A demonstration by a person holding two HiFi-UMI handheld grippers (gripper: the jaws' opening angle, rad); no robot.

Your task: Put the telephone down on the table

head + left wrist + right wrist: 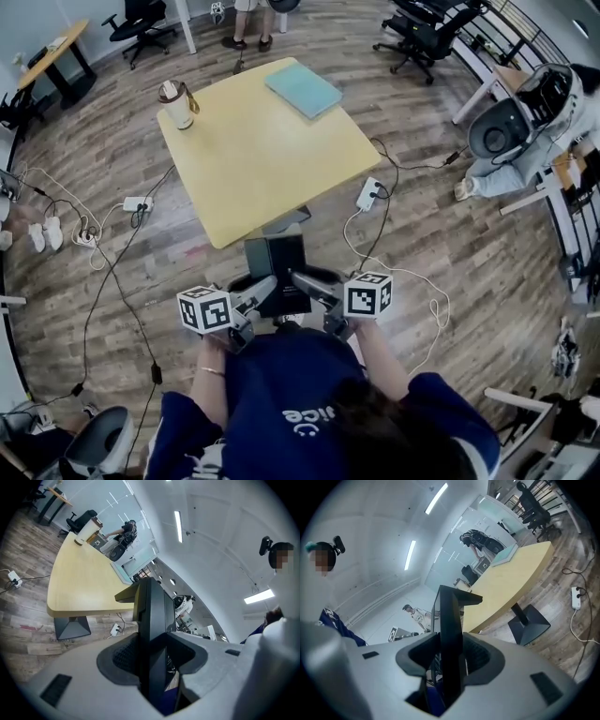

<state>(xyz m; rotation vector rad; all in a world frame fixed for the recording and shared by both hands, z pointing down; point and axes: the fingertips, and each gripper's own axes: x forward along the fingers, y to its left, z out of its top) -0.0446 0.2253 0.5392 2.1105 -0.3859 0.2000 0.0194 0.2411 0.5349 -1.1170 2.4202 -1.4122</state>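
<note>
Head view: the black telephone (pixel 279 267) hangs just short of the near edge of the yellow table (pixel 253 159), left gripper (pixel 261 291) and right gripper (pixel 307 283) each clamped on one side, likely steadying it for setting down.

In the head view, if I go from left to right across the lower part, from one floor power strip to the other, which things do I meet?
A white power strip on the floor → left gripper → black telephone, clamped by both grippers → right gripper → second white power strip.
</note>
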